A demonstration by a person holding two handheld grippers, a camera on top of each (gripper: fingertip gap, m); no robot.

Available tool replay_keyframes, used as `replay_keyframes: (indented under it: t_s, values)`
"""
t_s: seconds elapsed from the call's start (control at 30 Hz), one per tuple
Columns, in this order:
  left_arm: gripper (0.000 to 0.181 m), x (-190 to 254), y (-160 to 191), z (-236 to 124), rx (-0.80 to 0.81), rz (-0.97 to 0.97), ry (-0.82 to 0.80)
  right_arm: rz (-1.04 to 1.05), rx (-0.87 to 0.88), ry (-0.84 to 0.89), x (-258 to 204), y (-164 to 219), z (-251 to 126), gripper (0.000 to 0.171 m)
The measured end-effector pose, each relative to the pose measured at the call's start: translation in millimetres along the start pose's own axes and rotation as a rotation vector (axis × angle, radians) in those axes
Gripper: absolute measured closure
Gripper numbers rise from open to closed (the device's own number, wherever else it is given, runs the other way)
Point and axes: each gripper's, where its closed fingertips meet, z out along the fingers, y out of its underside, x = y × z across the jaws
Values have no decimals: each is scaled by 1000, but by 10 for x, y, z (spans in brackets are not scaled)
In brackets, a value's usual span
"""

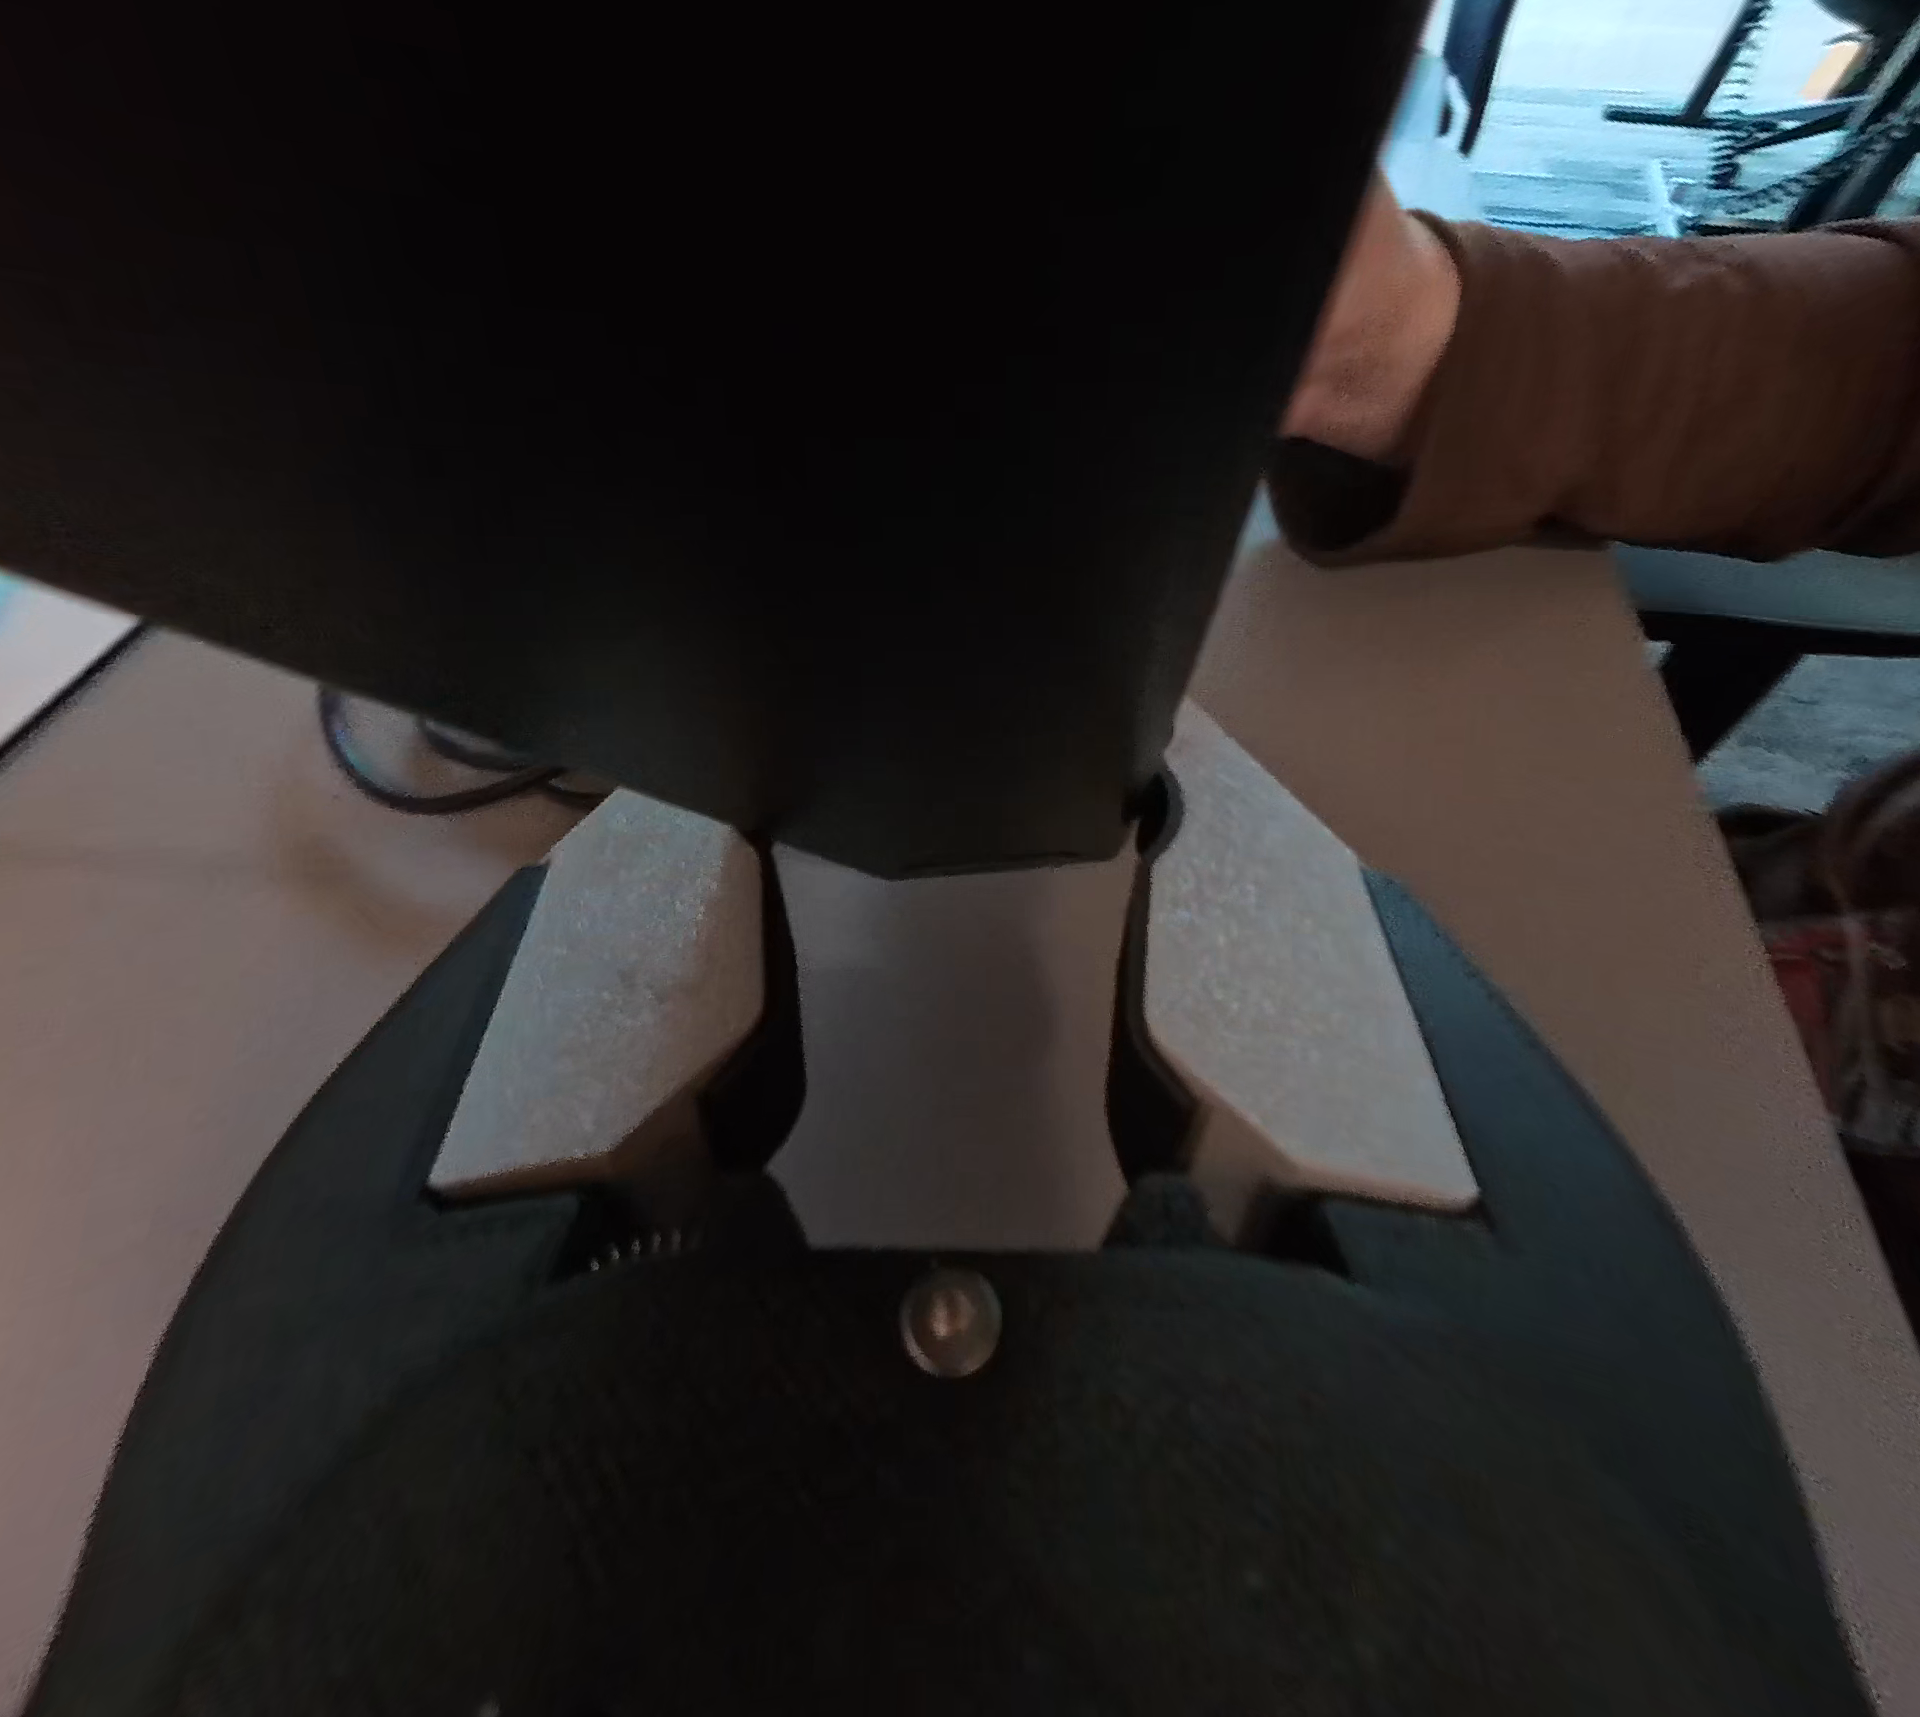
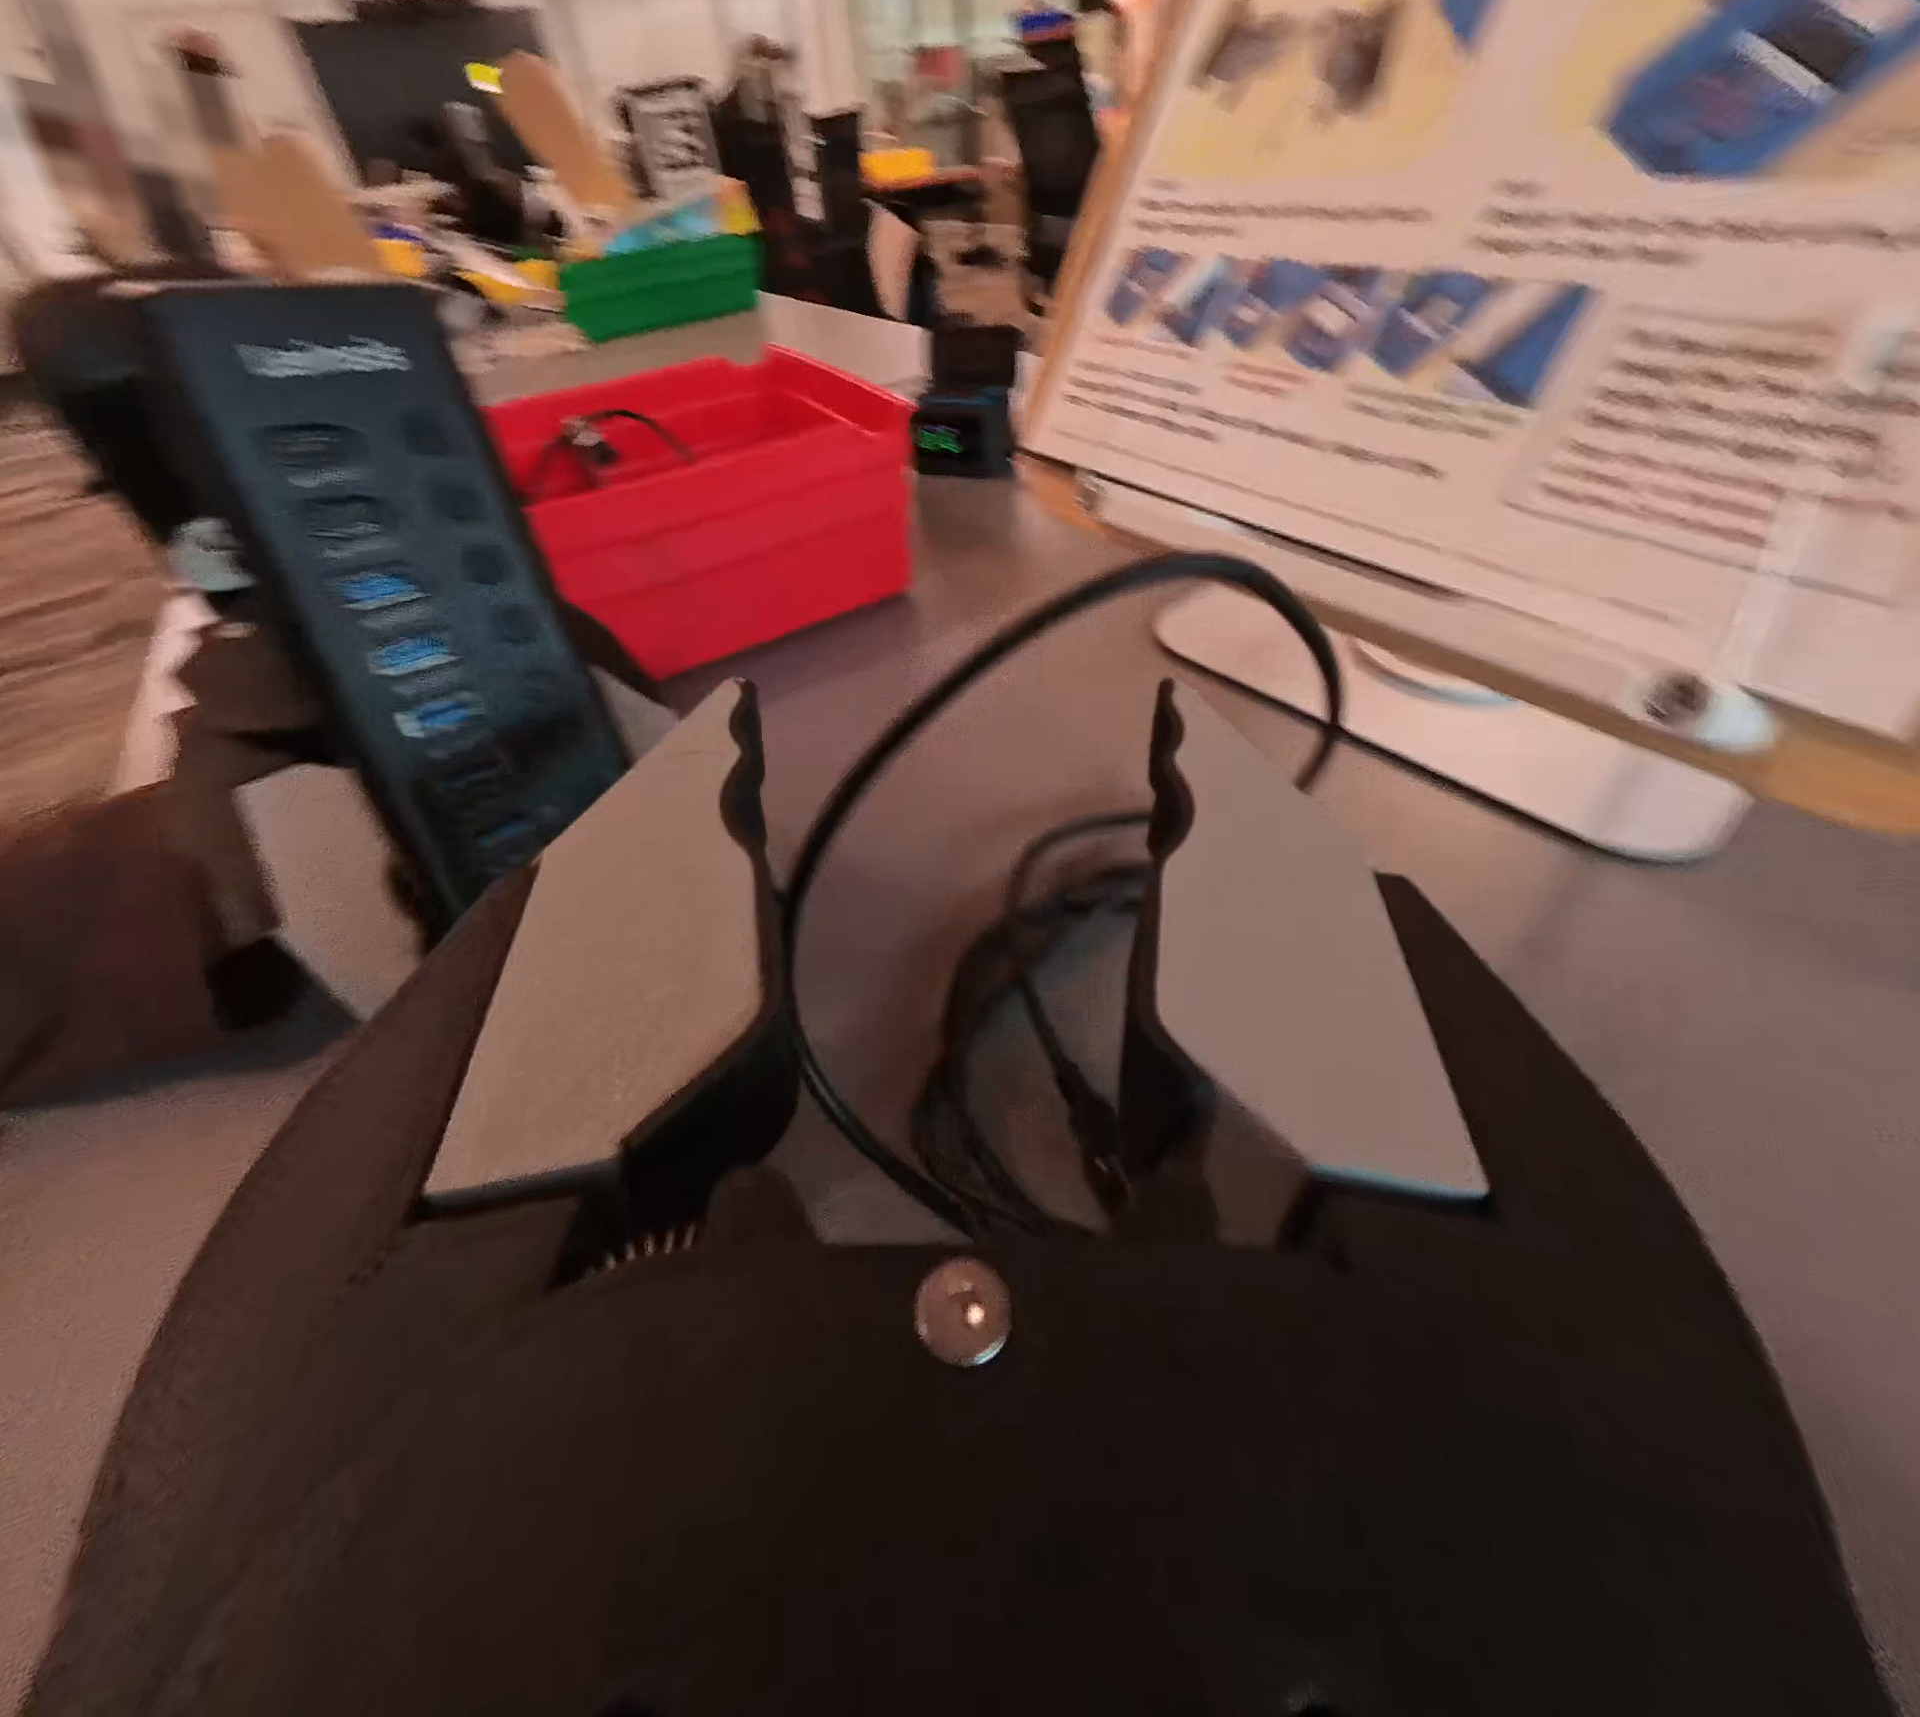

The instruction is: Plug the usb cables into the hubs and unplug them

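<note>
Your left gripper [image 1: 951,846] is clamped on the USB hub [image 1: 665,265], a flat black slab whose near end sits between the two fingers and whose back fills most of the left wrist view. From the right wrist view you see the same hub [image 2: 395,587] at the left, tilted off the table, its face showing a column of ports, several of them blue. A brown sleeve [image 1: 1683,389] and a hand [image 1: 1371,337] reach in just behind the hub's right edge in the left wrist view.

Your right gripper [image 2: 951,711] stands wide, its fingers well apart with nothing between the pads. A black USB cable [image 2: 1049,628] arches up off the grey table [image 2: 1662,992] and passes through the gap between the fingers without being pinched; more dark cable [image 2: 1029,1023] lies coiled on the table near the right finger. Whether any plug sits in the hub, you cannot tell from these views.

Farther back on the table is a red bin [image 2: 717,493] with a small cable inside, a green bin [image 2: 665,280] beyond it, and a small black device with a lit screen [image 2: 961,436] to the red bin's right. A printed board [image 2: 1507,233] leans on a white stand [image 2: 1455,732] at the right.
</note>
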Motion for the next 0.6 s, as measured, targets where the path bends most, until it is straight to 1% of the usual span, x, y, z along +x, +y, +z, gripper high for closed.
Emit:
replay_keyframes:
  t_s: [0.1,0.23,0.43,0.47,0.53,0.6]
  values:
    - [112,-123,-22,-50,21,-17,-62,86,-83,154,366,174,-51,100]
    - [112,-247,-29,-98,21,1,-146,128,-100,225,556,213,-124,101]
    - [112,-321,-25,-127,13,36,-209,137,-88,212,567,167,-163,105]
    - [112,-318,-28,-129,14,35,-207,142,-87,193,547,162,-166,107]
    - [112,-326,-30,-133,15,36,-212,151,-105,146,498,178,-171,121]
    - [112,-330,-32,-137,17,34,-214,155,-127,146,513,206,-182,124]
